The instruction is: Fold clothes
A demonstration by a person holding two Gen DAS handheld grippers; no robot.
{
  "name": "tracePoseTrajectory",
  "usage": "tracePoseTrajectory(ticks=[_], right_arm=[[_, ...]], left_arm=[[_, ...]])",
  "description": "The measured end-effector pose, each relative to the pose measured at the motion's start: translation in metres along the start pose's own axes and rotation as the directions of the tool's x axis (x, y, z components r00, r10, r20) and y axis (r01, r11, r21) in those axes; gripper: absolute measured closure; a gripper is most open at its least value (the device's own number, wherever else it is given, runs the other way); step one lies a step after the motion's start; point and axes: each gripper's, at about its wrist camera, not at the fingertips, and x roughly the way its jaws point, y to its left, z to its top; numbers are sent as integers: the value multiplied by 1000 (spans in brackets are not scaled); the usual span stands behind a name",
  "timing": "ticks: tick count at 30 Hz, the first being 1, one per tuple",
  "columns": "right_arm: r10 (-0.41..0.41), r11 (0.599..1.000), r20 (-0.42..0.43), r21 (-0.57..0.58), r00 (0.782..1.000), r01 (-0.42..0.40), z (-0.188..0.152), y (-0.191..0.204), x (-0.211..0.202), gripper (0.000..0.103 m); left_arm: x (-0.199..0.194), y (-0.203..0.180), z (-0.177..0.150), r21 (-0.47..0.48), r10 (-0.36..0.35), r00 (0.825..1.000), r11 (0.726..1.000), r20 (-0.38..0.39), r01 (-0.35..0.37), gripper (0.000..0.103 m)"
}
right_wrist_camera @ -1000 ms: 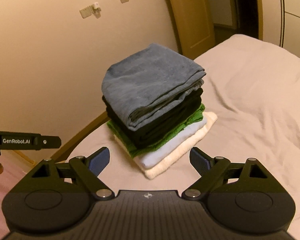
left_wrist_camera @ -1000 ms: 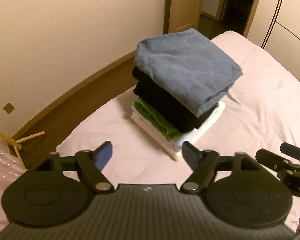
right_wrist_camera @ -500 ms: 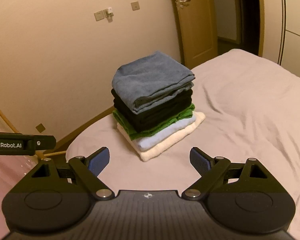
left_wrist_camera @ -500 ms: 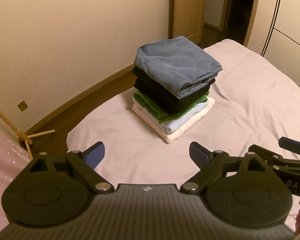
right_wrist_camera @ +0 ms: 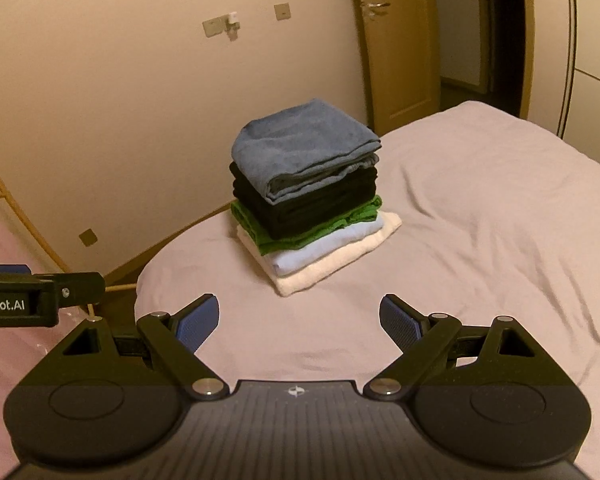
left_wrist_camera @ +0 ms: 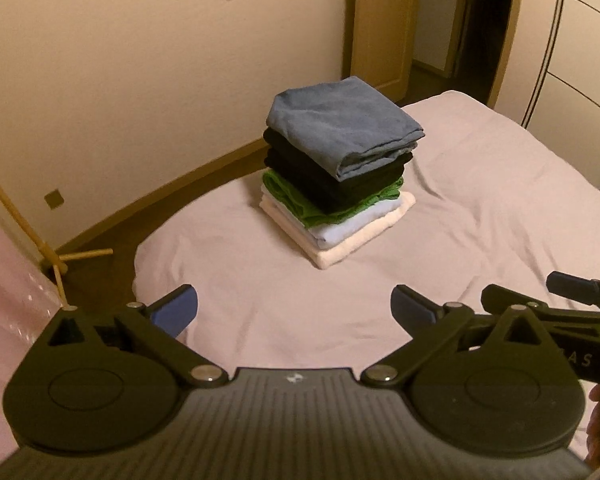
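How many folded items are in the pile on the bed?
5 can be told apart, stacked top to bottom: blue-grey, black, green, pale blue, cream. The thick black layer may hide more than one.

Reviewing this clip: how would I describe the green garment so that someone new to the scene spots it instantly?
Start at the bed with the pale sheet, then find the stack of folded clothes near its corner by the wall. The green garment is third from the bottom, sandwiched between black items above and a light blue piece below, the only bright colour there.
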Motion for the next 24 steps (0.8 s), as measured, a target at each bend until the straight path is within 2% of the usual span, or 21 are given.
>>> tracePoseTrajectory(ticks=[7, 12, 15, 18, 24], right_arm=[[8, 1000, -16, -17, 1000, -8, -9, -11, -10, 14], [28, 999, -29, -27, 999, -28, -12, -20, -7, 13], [41, 999, -43, -27, 998, -43, -12, -24, -2, 13], [48, 998, -64, -25, 997, -49, -11, -28, 8, 13], [56, 998, -122, -20, 991, -59, -10, -37, 38, 13]], left_arm=[[-14, -8, -23, -60, 6, 998, 998, 55, -3, 1], [-15, -16, -30, -85, 51, 997, 995, 55, -47, 1], [-13, -18, -30, -100, 53, 997, 994, 55, -48, 1], [-4, -18, -30, -129, 68, 997, 990, 29, -64, 1], [34, -17, -31, -147, 118, 990, 981, -76, -128, 1]])
